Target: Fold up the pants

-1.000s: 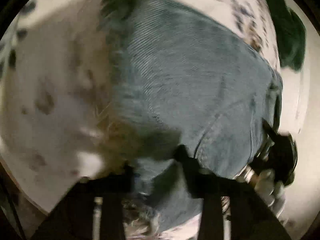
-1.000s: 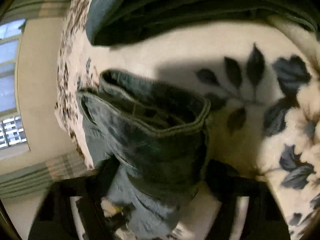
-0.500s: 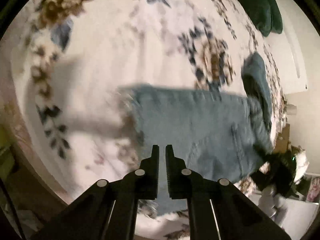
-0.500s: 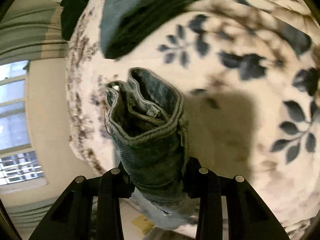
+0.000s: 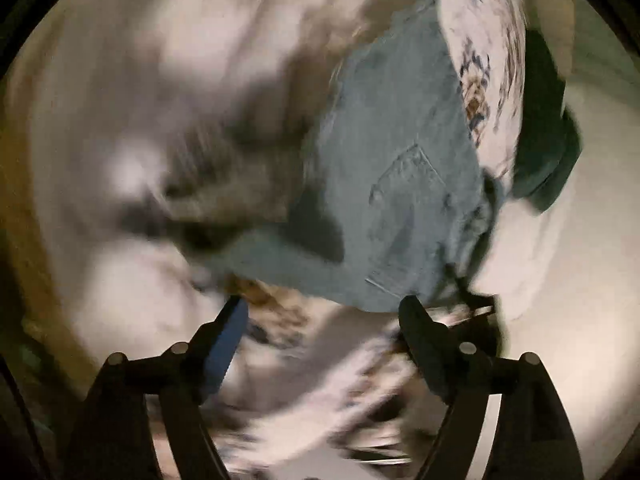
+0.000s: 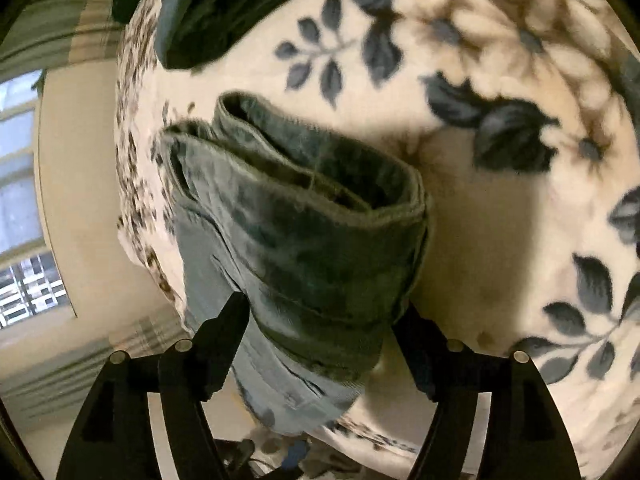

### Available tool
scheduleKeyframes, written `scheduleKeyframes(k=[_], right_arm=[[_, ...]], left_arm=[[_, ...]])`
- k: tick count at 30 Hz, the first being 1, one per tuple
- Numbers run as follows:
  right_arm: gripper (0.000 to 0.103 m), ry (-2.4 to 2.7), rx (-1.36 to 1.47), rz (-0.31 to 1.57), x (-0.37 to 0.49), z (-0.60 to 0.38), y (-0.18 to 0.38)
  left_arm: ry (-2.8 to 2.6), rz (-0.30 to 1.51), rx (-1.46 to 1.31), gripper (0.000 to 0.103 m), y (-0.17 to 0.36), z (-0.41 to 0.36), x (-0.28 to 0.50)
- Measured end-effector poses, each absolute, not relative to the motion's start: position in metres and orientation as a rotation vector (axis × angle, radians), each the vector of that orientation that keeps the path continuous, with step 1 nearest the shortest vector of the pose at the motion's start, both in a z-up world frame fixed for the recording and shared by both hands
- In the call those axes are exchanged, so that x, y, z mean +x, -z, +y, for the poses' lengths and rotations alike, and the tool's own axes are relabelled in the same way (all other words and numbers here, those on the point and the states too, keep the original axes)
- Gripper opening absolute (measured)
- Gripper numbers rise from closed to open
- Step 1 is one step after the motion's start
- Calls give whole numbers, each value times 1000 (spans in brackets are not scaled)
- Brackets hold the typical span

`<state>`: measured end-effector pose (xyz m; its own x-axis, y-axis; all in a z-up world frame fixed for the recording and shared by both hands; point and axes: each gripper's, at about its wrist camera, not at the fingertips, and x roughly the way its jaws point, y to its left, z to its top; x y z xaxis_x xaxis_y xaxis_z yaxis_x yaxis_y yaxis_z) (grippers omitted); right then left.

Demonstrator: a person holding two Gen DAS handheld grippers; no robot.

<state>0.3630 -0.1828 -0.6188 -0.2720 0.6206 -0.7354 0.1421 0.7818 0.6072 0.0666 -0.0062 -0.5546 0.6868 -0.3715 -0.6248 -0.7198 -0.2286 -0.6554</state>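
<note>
No legible text, label, brand, number or sign in either view. Left wrist view — heavily motion-blurred; checked the back pocket of the pants (image 5: 404, 184): stitching only, no tag or patch to read. Right wrist view — checked the bunched waistband between the fingers: no readable label. Floral blanket (image 6: 480, 216) carries leaf and flower print only, no lettering.

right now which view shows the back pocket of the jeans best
The left wrist view: the back pocket faces the camera on the spread jeans, stitching fairly clear despite blur. The right wrist view shows only the bunched waistband between open jaws, no pocket.
</note>
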Motion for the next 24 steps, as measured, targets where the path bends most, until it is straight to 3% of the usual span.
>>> scheduleKeyframes(k=[5,10,11,13,14,15,20,24], right_arm=[[76,-538,604,1836,362,-189,630],[76,-559,585,1841,360,-189,635],[76,-562,587,1841,360,-186,637],[75,-554,599,1834,360,-184,640],[67,-546,613,1814,359,-186,640],[48,-543,635,1796,357,-187,639],[37,-558,733,1757,337,-192,619],[36,-600,900,1735,307,-198,608]], left_arm=[[-467,679,-1964,79,568,-15,78],[-598,637,-2044,77,594,4,87],[-610,626,-2069,74,598,5,86],[-646,637,-2066,54,600,5,83],[-650,654,-2032,34,596,6,84],[-633,658,-1978,24,589,9,87],[-558,755,-1677,14,537,38,100],[-421,679,-1441,14,485,70,105]])
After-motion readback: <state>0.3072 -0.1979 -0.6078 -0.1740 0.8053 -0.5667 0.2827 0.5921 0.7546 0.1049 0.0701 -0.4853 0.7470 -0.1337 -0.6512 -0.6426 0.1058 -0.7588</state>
